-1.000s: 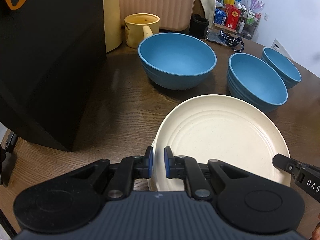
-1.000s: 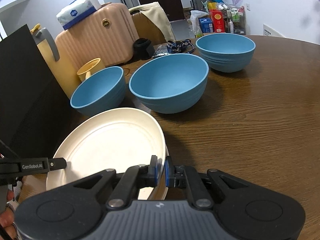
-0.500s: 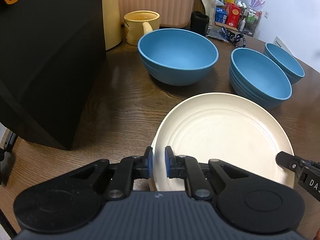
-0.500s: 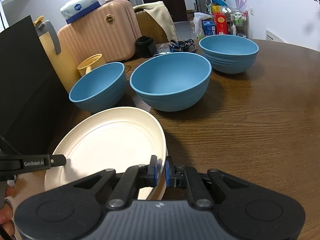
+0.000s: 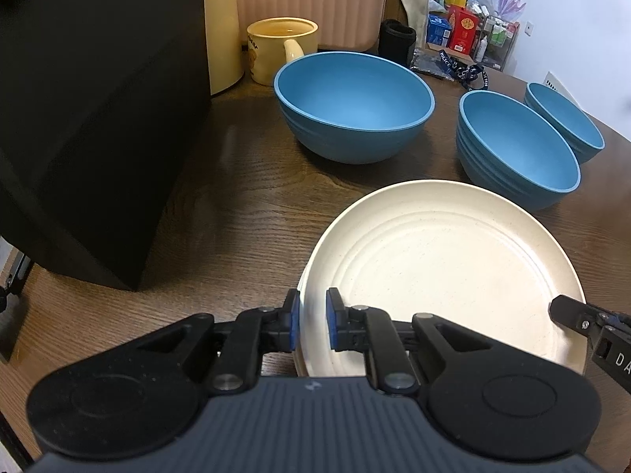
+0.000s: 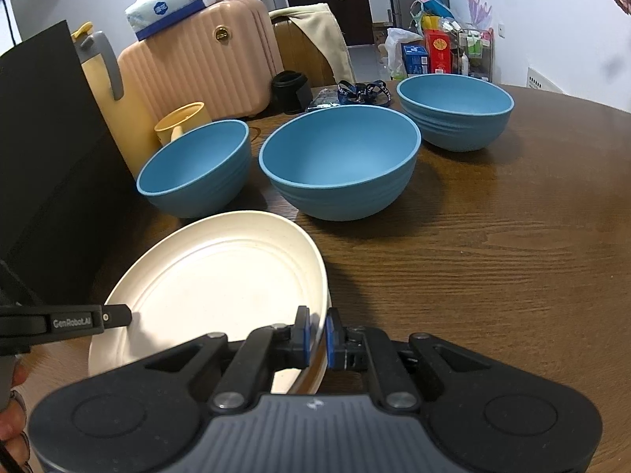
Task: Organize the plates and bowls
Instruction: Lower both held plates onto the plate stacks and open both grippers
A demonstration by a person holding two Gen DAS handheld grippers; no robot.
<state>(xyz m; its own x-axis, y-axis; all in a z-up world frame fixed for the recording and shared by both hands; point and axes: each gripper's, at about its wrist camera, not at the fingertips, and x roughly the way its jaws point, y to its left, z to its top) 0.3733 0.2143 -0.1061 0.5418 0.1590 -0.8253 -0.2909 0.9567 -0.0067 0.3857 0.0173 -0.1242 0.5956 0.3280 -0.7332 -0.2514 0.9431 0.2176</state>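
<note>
Gripping now: your two grippers both pinch the round cream-coloured plate stack (image 5: 437,264), one at each side of the rim.
Left gripper (image 5: 312,325): your blue-padded fingers are pressed onto the near-left rim, one pad outside, one pad on the inner face.
Right gripper (image 6: 316,335): your fingers clamp the opposite rim the same way; its black fingertip also shows at the right edge of the left wrist view.
Plate position: near edge of the dark brown wooden table (image 6: 493,260), in front of the bowls; a second rim edge shows under the top plate, so at least two are stacked. You cannot tell whether the stack touches the table.
Bowls: three deep blue ribbed bowls stand upright and apart in a row behind the plate: the left bowl (image 6: 197,173), the middle bowl (image 6: 339,165), the far right bowl (image 6: 453,112).
Left of plate: a large black box (image 5: 90,110), close beside it.
Behind bowls: a yellow mug (image 5: 282,49), a pink ribbed suitcase (image 6: 205,75).
</note>
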